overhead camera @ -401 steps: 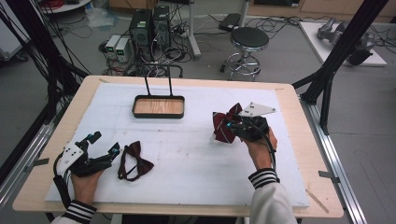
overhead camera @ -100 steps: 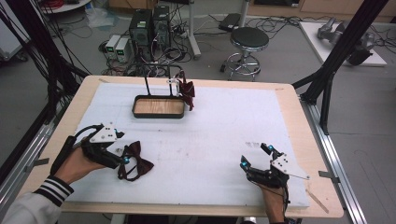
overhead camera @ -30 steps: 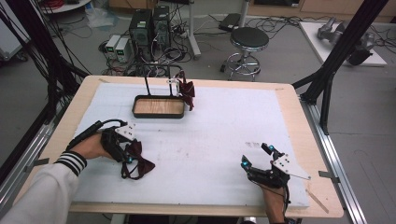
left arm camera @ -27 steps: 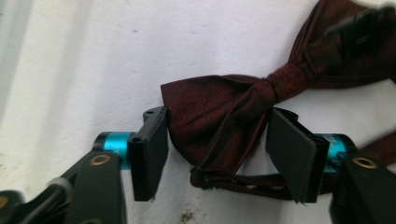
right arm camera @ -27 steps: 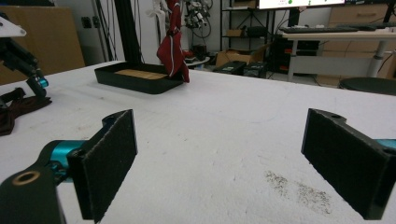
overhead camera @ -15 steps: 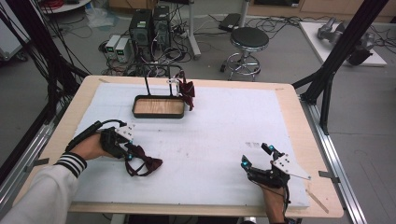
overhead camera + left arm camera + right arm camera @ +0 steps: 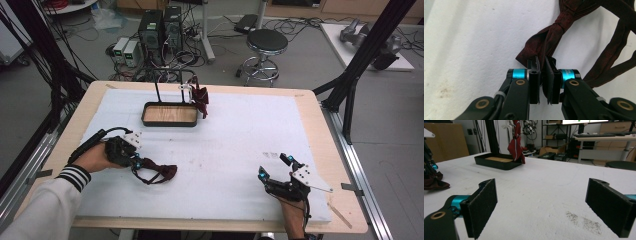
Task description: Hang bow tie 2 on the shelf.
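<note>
Your left hand-held gripper [image 7: 543, 82] had just closed its jaws on one wing of the bow tie [image 7: 546, 41], its length running away toward the rack [image 7: 172, 86]; your right hand-held gripper [image 7: 544, 206] lay open, empty.

Both grippers are black with bright blue collars near the jaws and brass-coloured pivot screws. The right gripper [image 7: 274, 177] has a grey triangular plate on top, the left gripper [image 7: 134, 161] trails a black cable. White sleeve [image 7: 45, 210], black-and-white striped cuff.

High view overhead, facing forward; claw views low, close; all share bow tie [image 7: 159, 172].
</note>
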{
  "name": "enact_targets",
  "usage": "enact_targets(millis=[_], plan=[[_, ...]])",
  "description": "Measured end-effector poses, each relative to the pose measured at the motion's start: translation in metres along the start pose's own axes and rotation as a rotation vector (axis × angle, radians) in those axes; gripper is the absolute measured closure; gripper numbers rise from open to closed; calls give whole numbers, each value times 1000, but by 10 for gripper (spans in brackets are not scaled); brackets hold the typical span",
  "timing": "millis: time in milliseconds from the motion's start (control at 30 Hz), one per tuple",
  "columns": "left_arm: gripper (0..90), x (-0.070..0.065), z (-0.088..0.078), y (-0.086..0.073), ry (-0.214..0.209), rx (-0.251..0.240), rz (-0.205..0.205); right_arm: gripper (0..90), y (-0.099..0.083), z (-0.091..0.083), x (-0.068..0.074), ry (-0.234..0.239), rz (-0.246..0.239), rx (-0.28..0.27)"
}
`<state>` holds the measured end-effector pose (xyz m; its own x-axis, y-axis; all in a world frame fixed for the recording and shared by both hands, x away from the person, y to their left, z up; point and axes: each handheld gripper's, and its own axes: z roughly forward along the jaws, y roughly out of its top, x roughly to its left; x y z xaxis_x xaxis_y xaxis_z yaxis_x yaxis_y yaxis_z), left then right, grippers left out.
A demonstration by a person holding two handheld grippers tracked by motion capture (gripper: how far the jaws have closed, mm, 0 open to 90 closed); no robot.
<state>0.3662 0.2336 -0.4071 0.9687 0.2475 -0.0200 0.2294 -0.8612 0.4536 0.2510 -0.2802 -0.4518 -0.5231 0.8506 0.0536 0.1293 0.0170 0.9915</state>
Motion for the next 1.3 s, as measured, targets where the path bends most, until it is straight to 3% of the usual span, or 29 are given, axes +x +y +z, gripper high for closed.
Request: enact_targets(millis=[200, 500, 700, 867, 1300], plan=[[832, 0, -7, -4, 40, -41, -23, 97, 0, 0, 1, 2, 4, 5], [831, 1, -18, -9, 132, -114, -66, 97, 0, 0, 1, 0, -4, 3], [831, 4, -27, -14, 201, -184, -129, 96, 0, 0, 0, 1, -3, 1], [831, 5, -36, -16, 260, -282, -198, 97, 0, 0, 0, 1, 0, 2], [830, 7, -51, -11, 399, -434, -307, 97, 0, 0, 0, 4, 0, 6]])
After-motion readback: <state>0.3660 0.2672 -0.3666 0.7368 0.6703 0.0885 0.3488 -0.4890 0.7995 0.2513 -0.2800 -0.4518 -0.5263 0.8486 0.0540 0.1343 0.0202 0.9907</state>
